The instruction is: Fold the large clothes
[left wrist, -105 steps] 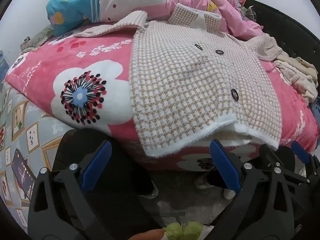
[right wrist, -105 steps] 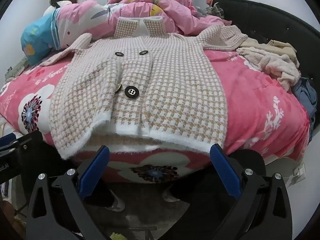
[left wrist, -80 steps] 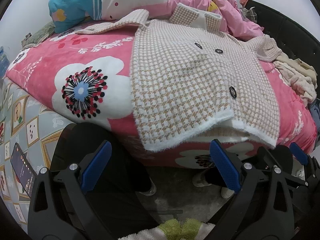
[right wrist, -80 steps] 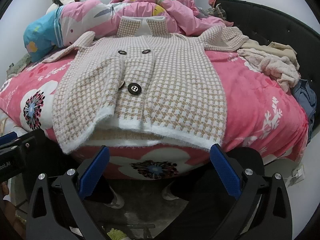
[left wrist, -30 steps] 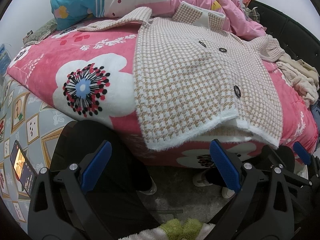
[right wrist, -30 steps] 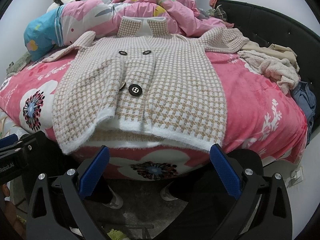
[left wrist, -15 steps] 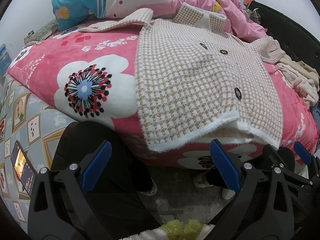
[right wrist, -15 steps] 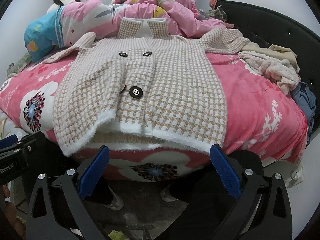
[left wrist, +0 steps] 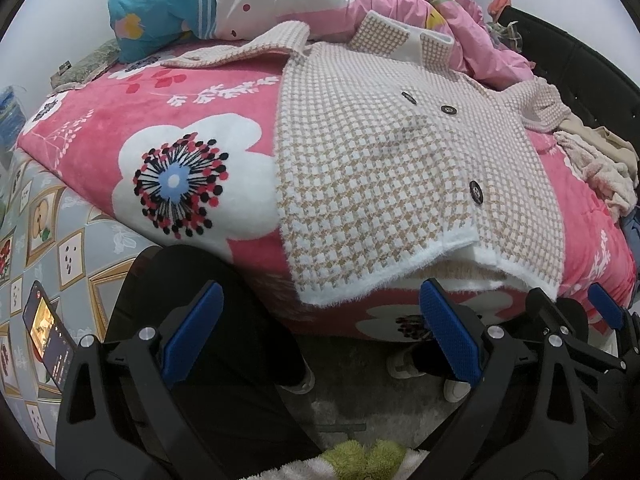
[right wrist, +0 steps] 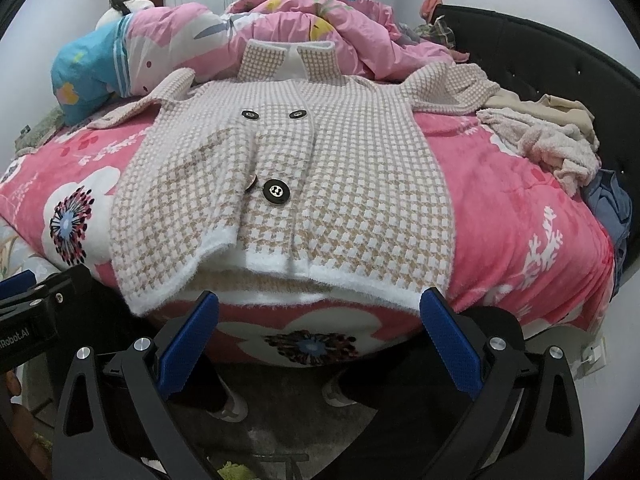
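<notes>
Right wrist view is showing me the pink flowered blanket (right wrist: 516,216) spreading across the whole bed, with the pink quilt (right wrist: 320,28) bunching at the far end. On top of that blanket the checked beige-and-white coat (right wrist: 340,184) is lying front side up, collar toward the quilt, its white hem draping over the near bed edge, both sleeves stretching outward. To the right of the coat, a heap of beige clothes (right wrist: 548,136) is sitting near the black headboard (right wrist: 560,56). I am holding the right gripper (right wrist: 318,332) just short of the hem, its blue pads (right wrist: 188,344) spreading wide with nothing between them. From the left wrist view, the left gripper (left wrist: 320,332) is hovering likewise below the coat's near left corner, jaws wide and empty. 3 dark buttons are showing on the coat front, the biggest-looking button (right wrist: 275,191) sitting nearest the hem. A lit phone (left wrist: 48,340) is glowing at the far left.
</notes>
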### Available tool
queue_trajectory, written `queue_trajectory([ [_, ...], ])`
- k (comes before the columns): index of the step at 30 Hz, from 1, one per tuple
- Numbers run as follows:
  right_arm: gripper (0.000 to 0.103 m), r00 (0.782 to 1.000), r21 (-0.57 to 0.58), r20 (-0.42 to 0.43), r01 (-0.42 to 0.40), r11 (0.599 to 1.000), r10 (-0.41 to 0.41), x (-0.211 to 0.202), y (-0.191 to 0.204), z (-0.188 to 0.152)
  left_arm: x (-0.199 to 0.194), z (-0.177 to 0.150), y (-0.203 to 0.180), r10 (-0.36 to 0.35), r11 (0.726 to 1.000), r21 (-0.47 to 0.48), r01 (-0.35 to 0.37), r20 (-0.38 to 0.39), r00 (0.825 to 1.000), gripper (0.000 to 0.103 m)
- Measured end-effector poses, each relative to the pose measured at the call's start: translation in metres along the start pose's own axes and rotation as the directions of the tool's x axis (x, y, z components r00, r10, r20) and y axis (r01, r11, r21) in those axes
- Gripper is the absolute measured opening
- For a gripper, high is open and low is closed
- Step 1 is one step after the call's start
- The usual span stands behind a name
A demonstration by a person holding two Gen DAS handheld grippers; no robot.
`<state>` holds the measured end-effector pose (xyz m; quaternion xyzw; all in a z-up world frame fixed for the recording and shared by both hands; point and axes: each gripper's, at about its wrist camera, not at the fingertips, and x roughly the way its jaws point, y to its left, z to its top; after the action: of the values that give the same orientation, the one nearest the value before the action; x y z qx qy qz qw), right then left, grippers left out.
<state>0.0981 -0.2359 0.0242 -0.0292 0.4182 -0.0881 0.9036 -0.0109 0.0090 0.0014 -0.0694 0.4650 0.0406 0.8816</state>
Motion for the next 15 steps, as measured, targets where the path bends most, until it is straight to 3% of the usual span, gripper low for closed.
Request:
queue_trajectory([
  [15,0.098,1.000,0.001,0.013,0.020,1.000,-0.020,-0.0043,0.0008,0.0051,-0.0029,0.0032,0.0038,0.016,1.000,0.001,-0.016,0.023,1.000,0.095],
])
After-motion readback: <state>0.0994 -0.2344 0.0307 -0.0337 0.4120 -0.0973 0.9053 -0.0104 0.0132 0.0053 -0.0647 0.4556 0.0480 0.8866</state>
